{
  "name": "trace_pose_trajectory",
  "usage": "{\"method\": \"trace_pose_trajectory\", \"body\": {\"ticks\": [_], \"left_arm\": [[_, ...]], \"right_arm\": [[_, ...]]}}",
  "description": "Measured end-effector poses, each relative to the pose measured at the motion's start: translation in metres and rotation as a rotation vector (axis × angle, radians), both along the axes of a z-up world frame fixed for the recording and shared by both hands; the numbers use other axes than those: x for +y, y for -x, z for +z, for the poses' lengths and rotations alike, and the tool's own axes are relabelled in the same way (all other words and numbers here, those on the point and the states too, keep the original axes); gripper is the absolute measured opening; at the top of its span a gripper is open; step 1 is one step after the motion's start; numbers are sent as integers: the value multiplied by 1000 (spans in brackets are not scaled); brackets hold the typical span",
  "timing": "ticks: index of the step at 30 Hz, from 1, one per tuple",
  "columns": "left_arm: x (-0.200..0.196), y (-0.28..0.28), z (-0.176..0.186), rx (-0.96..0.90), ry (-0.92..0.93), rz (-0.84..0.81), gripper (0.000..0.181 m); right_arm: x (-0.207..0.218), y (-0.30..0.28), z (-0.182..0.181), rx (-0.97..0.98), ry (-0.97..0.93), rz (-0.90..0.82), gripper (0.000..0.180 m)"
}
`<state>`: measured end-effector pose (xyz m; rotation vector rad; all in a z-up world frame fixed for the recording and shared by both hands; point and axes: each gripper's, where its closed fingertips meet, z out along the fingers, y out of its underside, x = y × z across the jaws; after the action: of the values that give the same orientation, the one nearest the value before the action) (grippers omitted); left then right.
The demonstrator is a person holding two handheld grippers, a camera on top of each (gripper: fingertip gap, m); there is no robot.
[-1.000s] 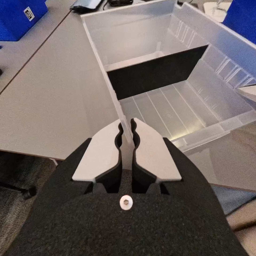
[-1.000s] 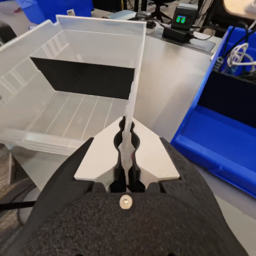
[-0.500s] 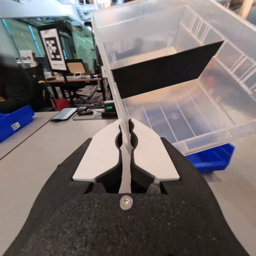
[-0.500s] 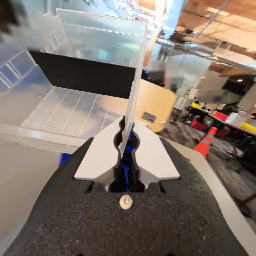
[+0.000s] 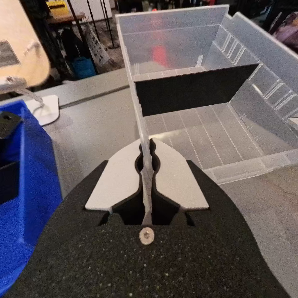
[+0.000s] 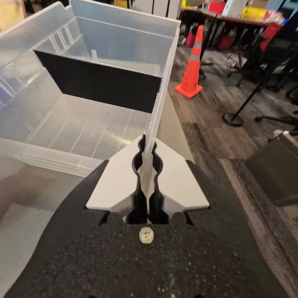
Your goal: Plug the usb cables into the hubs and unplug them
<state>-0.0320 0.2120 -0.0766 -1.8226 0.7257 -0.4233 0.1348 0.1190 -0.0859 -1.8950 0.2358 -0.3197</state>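
Note:
A clear plastic bin (image 5: 266, 164) with a black divider (image 5: 190, 91) across its middle is held by both grippers. It is empty. My left gripper (image 5: 146, 143) is shut on the bin's left side wall. My right gripper (image 6: 149, 141) is shut on the bin's right side wall (image 6: 162, 90). The bin also shows in the right wrist view (image 6: 48, 159), with the black divider (image 6: 103, 83). No USB cable or hub shows in either view.
A blue bin (image 5: 27, 185) stands close on the left. A white stand base (image 5: 46, 109) sits on the grey table (image 5: 96, 122) behind it. To the right the table ends; an orange cone (image 6: 191, 67), a stanchion base (image 6: 232, 119) and chairs stand on the carpet. About 20 centimeters separates my left fingertips from my right.
The clear bin, held by both grippers, was lifted and tilted up, then swung round. It now sits lower, over another part of the table beside a blue bin.

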Motion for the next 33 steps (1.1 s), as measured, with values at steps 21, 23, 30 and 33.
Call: {"method": "trace_pose_trajectory", "body": {"ticks": [21, 23, 30, 33], "left_arm": [[-23, 147, 44, -201, 50, -156, 31], [-2, 219, 46, -191, 11, -40, 38], [48, 344, -28, -68, 96, 206, 62], [58, 338, -56, -49, 168, 187, 54]], "right_arm": [[34, 23, 46, 111, -180, 40, 46], [45, 82, 64, 56, -168, 157, 50], [108, 320, 1, 142, 34, 501, 58], [132, 330, -42, 196, 115, 428, 64]]}}
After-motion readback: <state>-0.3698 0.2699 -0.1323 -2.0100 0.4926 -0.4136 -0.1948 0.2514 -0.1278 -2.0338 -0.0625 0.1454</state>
